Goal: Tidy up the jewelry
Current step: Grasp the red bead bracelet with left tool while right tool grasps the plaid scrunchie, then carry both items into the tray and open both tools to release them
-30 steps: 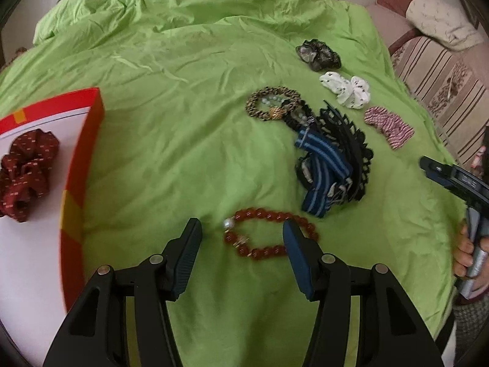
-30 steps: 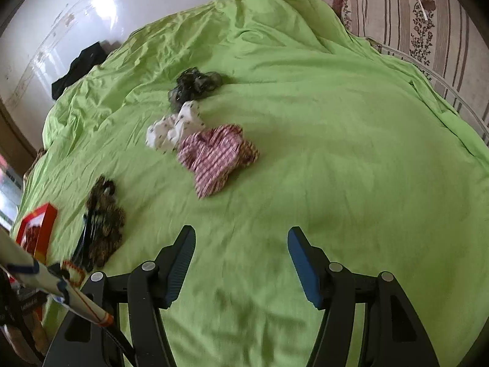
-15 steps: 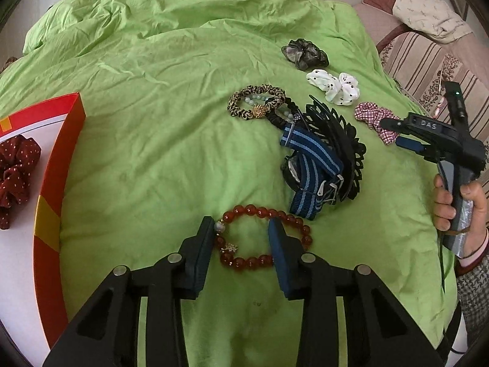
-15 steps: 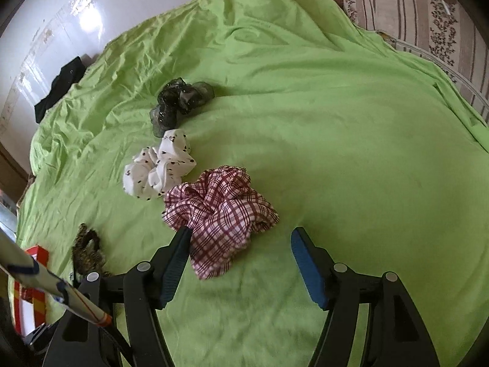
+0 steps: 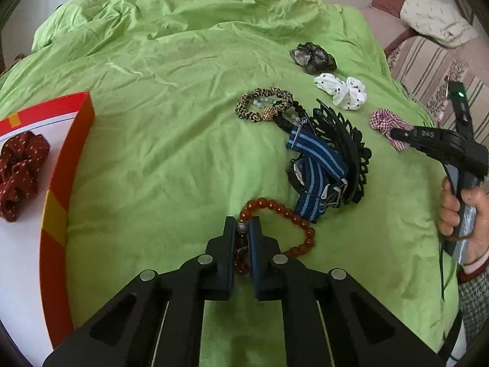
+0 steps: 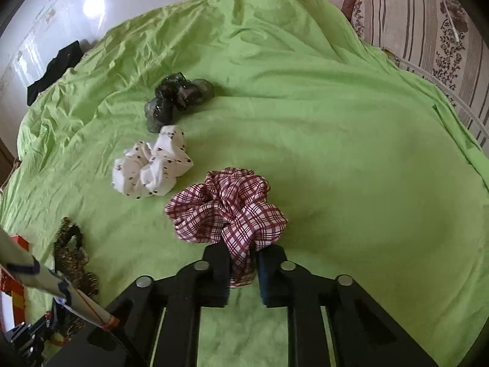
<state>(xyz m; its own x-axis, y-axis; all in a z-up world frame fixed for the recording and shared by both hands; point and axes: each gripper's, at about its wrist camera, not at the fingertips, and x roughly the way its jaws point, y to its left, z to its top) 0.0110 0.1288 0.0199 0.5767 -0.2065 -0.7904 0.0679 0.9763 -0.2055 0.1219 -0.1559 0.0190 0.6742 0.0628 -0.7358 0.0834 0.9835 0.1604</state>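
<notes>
A red bead bracelet [image 5: 293, 214] lies on the green bedsheet [image 5: 171, 140]. My left gripper [image 5: 243, 223] is closing, its pads pressing on the bracelet's near left side by a silver bead. A red-and-white checked scrunchie [image 6: 226, 205] lies further right. My right gripper [image 6: 243, 249] is closing too, pinching the scrunchie's near edge between its pads. In the left wrist view that gripper [image 5: 397, 134] is held by a hand at the right, its tips on the checked scrunchie [image 5: 385, 119]. A red-rimmed box [image 5: 65, 165] at the left holds a dark red scrunchie [image 5: 21, 165].
On the sheet lie a white dotted scrunchie [image 6: 152, 165], a dark sheer scrunchie [image 6: 175, 94], a leopard-print scrunchie [image 5: 262, 104] with bead bracelets, a black claw clip [image 5: 345, 140] and a blue striped strap [image 5: 318, 165]. A striped sofa [image 6: 428, 15] borders the bed on the right.
Both grippers went from wide open to shut. The left closed on the bead bracelet. The right moved forward to the checked scrunchie and closed on its edge.
</notes>
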